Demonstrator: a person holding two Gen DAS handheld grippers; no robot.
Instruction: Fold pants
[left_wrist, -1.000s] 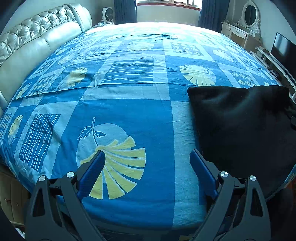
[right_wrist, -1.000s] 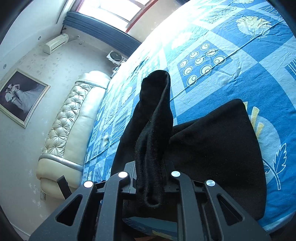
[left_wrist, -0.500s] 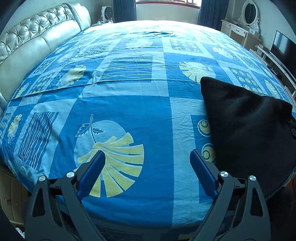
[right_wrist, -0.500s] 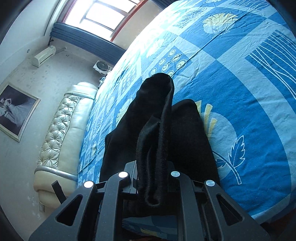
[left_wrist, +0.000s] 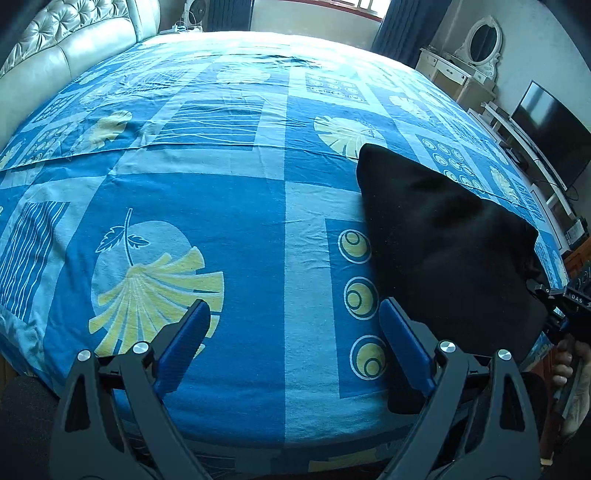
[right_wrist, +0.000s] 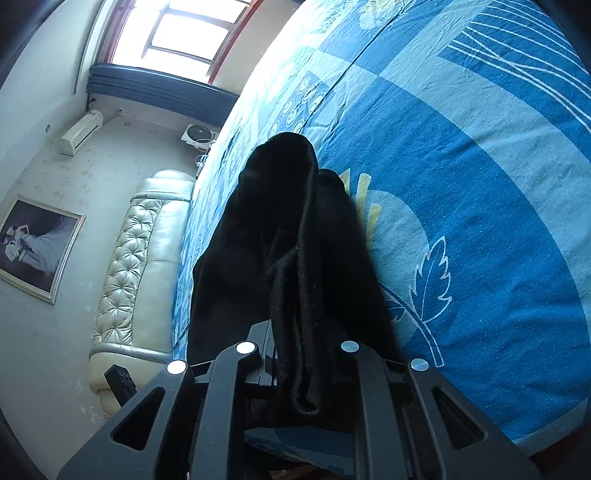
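A: What has changed over the last second?

B: Seen from the left wrist, the black pants (left_wrist: 443, 236) covered a broad flat patch at the right side of the bed (left_wrist: 207, 206) a second ago. Now they stand as a narrower, slanted shape, drawn toward the right edge. Three ringed yellow circles in the sheet print, hidden before, lie bare beside them. In the right wrist view the cloth hanging ahead of the tool has thinned from a wide spread to a slim bundle.

A: Tools?

B: Right gripper (right_wrist: 299, 354) is pinched on a bunched fold of the pants; the cloth fills the narrow gap between its arms, as it did a second ago. Left gripper (left_wrist: 295, 347) is spread wide, blue pads (left_wrist: 184, 343) apart, nothing between them, hovering over the near edge of the bed. Same as before.

A: The pants themselves?

B: Black, fuzzy-looking fabric. One part rests on the blue leaf-print sheet at the bed's near right; the rest rises in a doubled, draped fold toward the right gripper, with a rounded end sticking up beyond it. A hand (left_wrist: 569, 362) shows at the right margin of the left view.
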